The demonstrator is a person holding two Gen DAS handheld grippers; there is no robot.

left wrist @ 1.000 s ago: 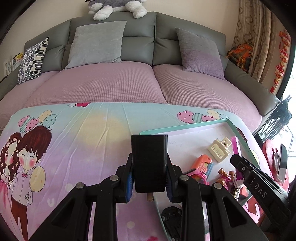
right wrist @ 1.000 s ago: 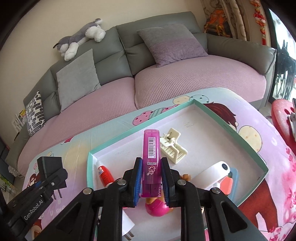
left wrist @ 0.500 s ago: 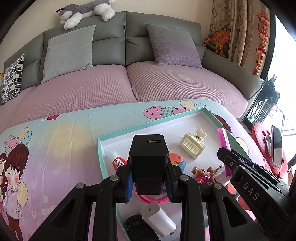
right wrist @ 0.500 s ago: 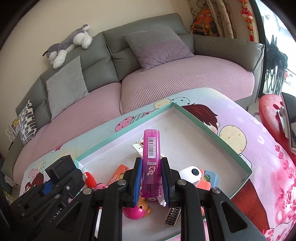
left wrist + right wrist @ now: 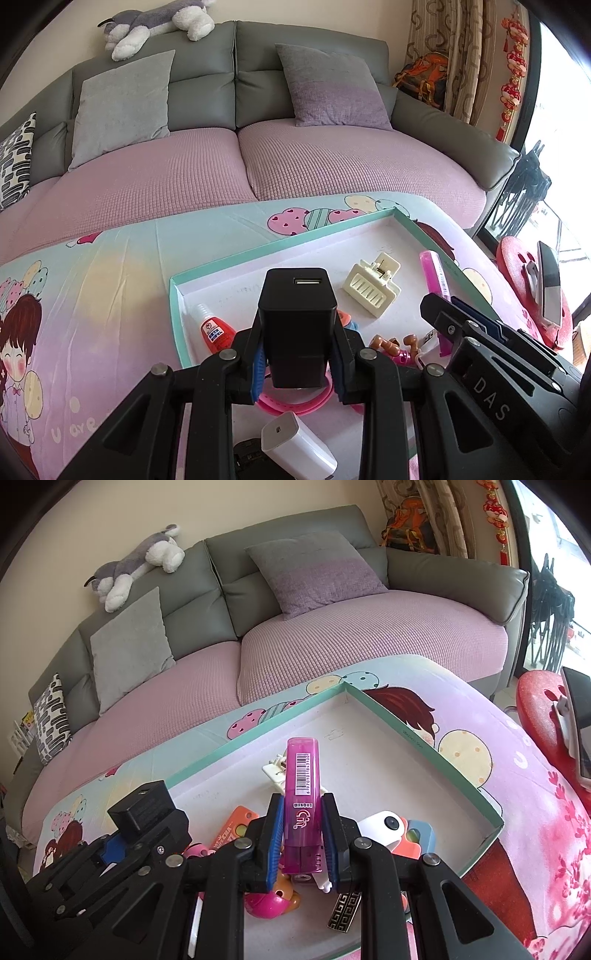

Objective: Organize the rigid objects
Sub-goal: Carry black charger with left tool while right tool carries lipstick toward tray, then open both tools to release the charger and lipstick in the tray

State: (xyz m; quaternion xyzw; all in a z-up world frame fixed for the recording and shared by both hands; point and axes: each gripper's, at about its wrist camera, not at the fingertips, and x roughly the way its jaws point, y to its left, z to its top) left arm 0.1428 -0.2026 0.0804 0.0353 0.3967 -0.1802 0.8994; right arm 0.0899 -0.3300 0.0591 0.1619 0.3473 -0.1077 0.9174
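Note:
My left gripper (image 5: 297,354) is shut on a black USB charger (image 5: 297,317) and holds it above the near left part of a teal-rimmed tray (image 5: 280,242). My right gripper (image 5: 303,845) is shut on a magenta highlighter (image 5: 301,794) and holds it above the tray (image 5: 413,738). The left gripper with the charger (image 5: 147,812) shows at the left of the right wrist view. The highlighter (image 5: 436,277) shows at the right of the left wrist view. In the tray lie a cream hair clip (image 5: 371,286), a red glue bottle (image 5: 214,330) and a white charger (image 5: 295,450).
The tray sits on a cartoon-print cloth (image 5: 92,280). More small things lie in it: a pink band (image 5: 295,404), a pink ball toy (image 5: 266,901), an orange tag (image 5: 232,829), a white and orange item (image 5: 388,825). A sofa (image 5: 258,147) stands behind. A red stool (image 5: 543,716) is at the right.
Both grippers have moved right over the tray with their objects still held. The left gripper came from over the bare cloth to above the tray's near left part.

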